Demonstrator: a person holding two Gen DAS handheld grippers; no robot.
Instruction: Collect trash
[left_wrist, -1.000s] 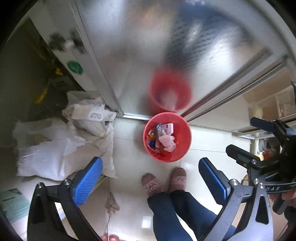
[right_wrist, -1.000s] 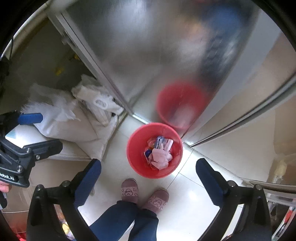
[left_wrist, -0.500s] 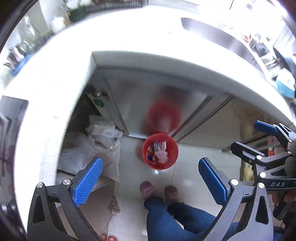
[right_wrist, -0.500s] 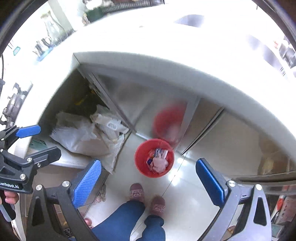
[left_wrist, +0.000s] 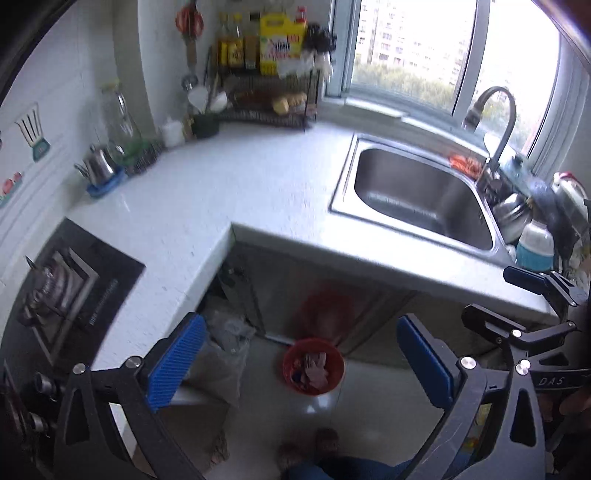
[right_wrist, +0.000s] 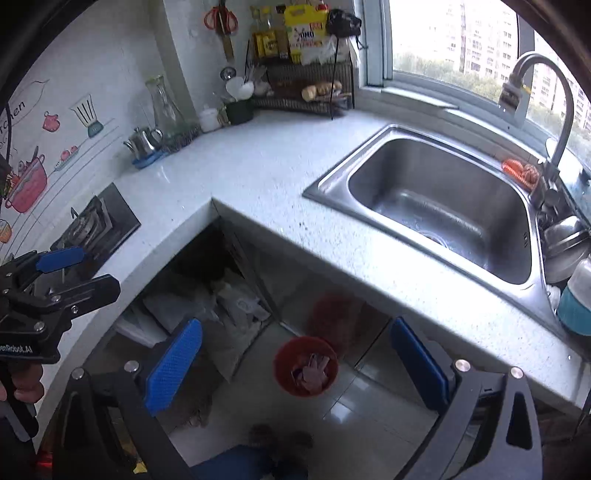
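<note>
A red trash bin (left_wrist: 314, 365) (right_wrist: 306, 365) holding wrappers and pink scraps stands on the floor tiles in front of the metal cabinet under the counter. Both grippers hover high above it, over the counter's inner corner. My left gripper (left_wrist: 301, 365) is open with nothing between its blue pads. The right gripper (right_wrist: 297, 363) is open and empty as well. In the left wrist view the right gripper (left_wrist: 535, 295) shows at the right edge. The left gripper (right_wrist: 62, 269) shows at the left edge of the right wrist view.
An L-shaped white countertop (right_wrist: 258, 177) carries a steel sink (right_wrist: 443, 206) with a faucet (right_wrist: 554, 110), a gas hob (left_wrist: 62, 291), a small kettle, jars and a wire rack of bottles. White plastic bags (right_wrist: 229, 306) lie in the open cabinet. A person's legs and slippers (left_wrist: 306, 450) stand below.
Both grippers have risen far up from just above the bin. The view widened from the bin and cabinet front to the whole counter and sink. Both stayed open and empty.
</note>
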